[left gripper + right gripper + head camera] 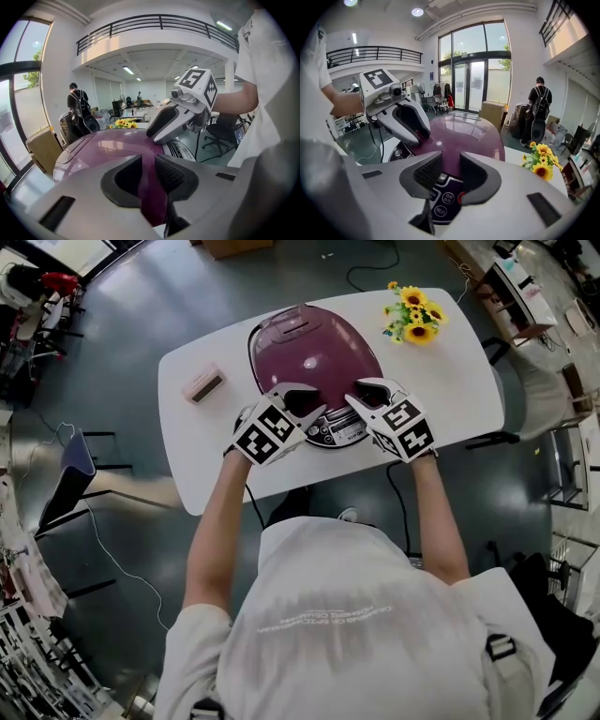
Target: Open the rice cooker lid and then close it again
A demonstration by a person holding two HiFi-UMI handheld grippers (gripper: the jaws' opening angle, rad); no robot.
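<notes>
Office hall: mezzanine railing (159,21), desks (138,111), swivel chair (220,132).

Table (469,381): upper centre of frame; person (375,615) below it.
Rice cooker (314,352): on table, mid; panel (333,434) at its lower edge in frame.
Box (203,384): on table, left of cooker, apart.
Flowers (414,313): on table, upper right of cooker.
L gripper (298,401): over cooker front, left side.
R gripper (370,395): over cooker front, right of L, near it.

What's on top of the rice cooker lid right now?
Left gripper and right gripper sit over the front edge of the lid, jaws slightly apart, nothing between them. The rest of the lid is bare. Whether their tips touch it is covered.
</notes>
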